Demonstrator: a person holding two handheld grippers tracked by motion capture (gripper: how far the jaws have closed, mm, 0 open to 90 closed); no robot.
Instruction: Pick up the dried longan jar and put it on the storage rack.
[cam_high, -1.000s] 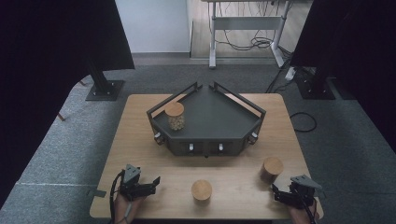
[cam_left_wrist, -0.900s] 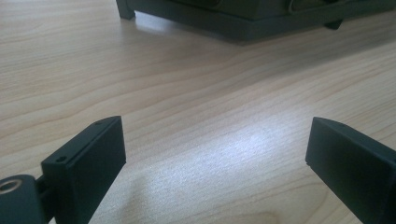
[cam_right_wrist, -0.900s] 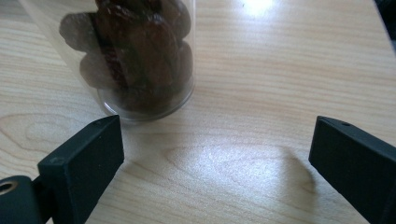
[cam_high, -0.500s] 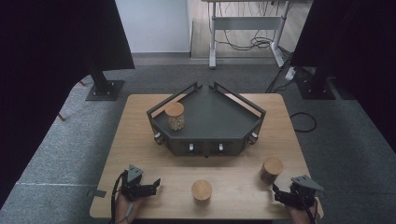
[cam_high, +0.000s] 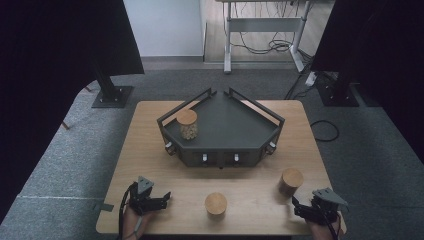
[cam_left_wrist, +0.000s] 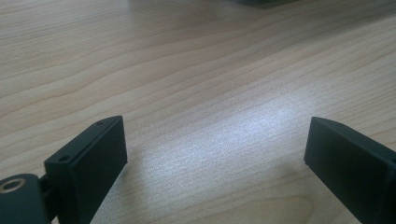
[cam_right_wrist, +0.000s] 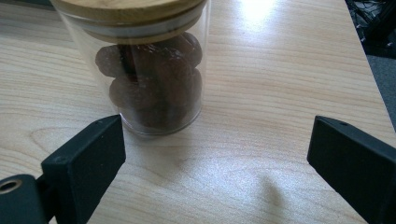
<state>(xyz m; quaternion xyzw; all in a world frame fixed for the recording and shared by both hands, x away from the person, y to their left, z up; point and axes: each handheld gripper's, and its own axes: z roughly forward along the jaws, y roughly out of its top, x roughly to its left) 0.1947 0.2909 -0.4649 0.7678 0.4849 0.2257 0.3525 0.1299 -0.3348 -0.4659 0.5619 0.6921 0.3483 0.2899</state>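
Round glass jar (cam_right_wrist: 152, 74) with wooden lid, near it right gripper (cam_right_wrist: 217, 154) low, jaws apart, left gripper (cam_left_wrist: 215, 149) far off, jaws apart, smooth wooden table (cam_high: 150, 145)

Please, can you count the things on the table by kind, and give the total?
Glass jars with wooden lids: 3, one in the tray, one at the table's front middle, one at front right
Dark corner tray: 1
Hand-held grippers: 2, left, right
Total: 6
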